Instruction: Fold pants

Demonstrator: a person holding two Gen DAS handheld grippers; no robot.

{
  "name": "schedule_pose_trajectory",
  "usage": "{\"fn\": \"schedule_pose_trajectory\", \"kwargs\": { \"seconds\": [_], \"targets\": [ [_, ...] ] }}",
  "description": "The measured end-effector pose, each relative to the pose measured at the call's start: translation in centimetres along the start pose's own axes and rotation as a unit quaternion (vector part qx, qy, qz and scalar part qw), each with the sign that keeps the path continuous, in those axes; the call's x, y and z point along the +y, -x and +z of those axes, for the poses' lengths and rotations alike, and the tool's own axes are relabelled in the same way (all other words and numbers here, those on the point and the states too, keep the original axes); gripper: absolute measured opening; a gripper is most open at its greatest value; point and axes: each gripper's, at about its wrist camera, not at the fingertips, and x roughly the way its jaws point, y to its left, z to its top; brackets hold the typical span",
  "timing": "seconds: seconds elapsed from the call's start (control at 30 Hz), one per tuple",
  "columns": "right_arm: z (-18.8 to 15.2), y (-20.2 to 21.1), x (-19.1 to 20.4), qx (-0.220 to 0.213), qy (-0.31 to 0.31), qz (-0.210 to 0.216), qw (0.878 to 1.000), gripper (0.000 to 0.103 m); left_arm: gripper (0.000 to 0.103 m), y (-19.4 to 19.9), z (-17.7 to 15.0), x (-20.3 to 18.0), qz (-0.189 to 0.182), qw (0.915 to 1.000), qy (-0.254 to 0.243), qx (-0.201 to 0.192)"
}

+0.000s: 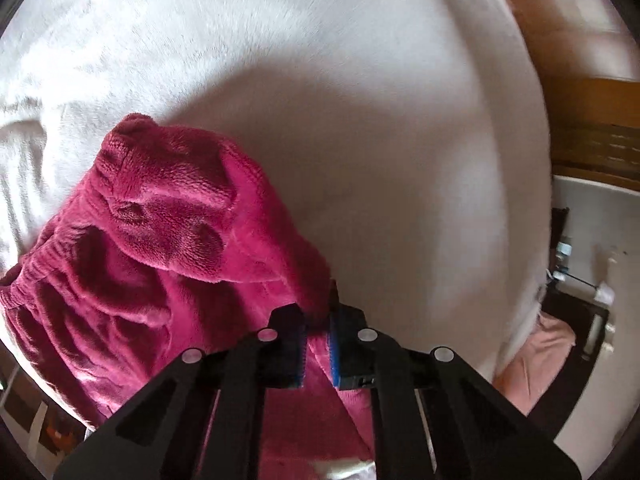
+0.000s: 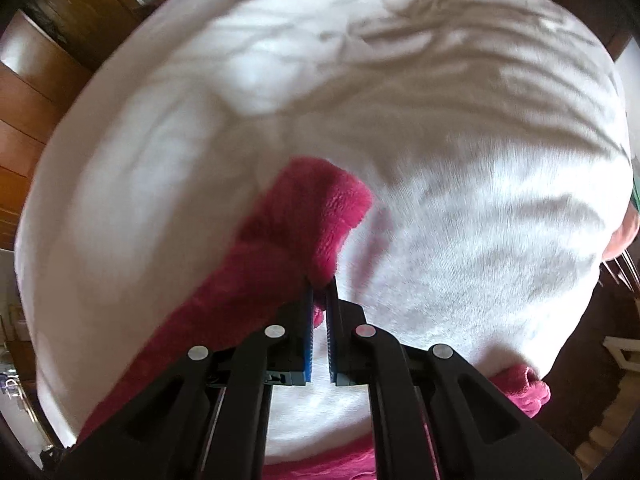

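Note:
The pants (image 1: 160, 232) are magenta fleece with a gathered elastic waistband. In the left wrist view they lie bunched at the left and bottom on a white fuzzy blanket (image 1: 320, 80). My left gripper (image 1: 318, 312) is shut on a fold of the pants. In the right wrist view a pant leg (image 2: 296, 216) hangs from my right gripper (image 2: 320, 284), which is shut on its edge above the white blanket (image 2: 440, 160). More magenta fabric (image 2: 524, 392) shows at the lower right.
The blanket covers a bed whose edge curves at the right (image 1: 520, 160). Beyond it are a wooden floor (image 1: 560, 20), white furniture (image 1: 592, 240) and a pink cloth (image 1: 536, 360). Wooden panels (image 2: 32, 100) stand at the left of the right wrist view.

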Motion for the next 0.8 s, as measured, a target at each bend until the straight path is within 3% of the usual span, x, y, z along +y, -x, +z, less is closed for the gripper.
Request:
{"fn": "schedule_pose_trajectory", "kwargs": {
  "seconds": [0.3, 0.47, 0.5, 0.57, 0.6, 0.63, 0.8],
  "targets": [
    [-0.8, 6.3, -0.7, -0.058, -0.008, 0.003, 0.998, 0.000, 0.007, 5.5, -2.0, 3.5, -0.056, 0.9977, -0.034, 0.015],
    [-3.8, 6.0, -2.6, -0.030, -0.026, 0.040, 0.998, 0.000, 0.007, 7.6, -3.5, 4.7, -0.068, 0.9948, -0.070, 0.030],
    [-4.6, 5.7, -3.2, -0.023, -0.038, 0.050, 0.998, 0.001, 0.007, 7.8, -3.7, 5.1, -0.068, 0.9941, -0.077, 0.035],
    [-5.7, 3.9, -4.5, -0.005, -0.078, 0.062, 0.995, 0.014, 0.007, 8.0, -4.1, 5.7, -0.068, 0.9930, -0.086, 0.043],
    [-6.3, 2.7, -5.3, 0.002, -0.107, 0.071, 0.992, 0.031, 0.007, 8.0, -3.9, 6.0, -0.067, 0.9929, -0.088, 0.045],
    [-6.5, 1.8, -5.8, 0.005, -0.125, 0.082, 0.989, 0.036, 0.007, 7.9, -3.8, 6.2, -0.065, 0.9929, -0.088, 0.048],
    [-5.8, -1.9, -5.2, 0.013, -0.149, 0.114, 0.982, 0.036, 0.008, 7.7, -4.3, 6.3, -0.054, 0.9937, -0.086, 0.047]
  ]
}}
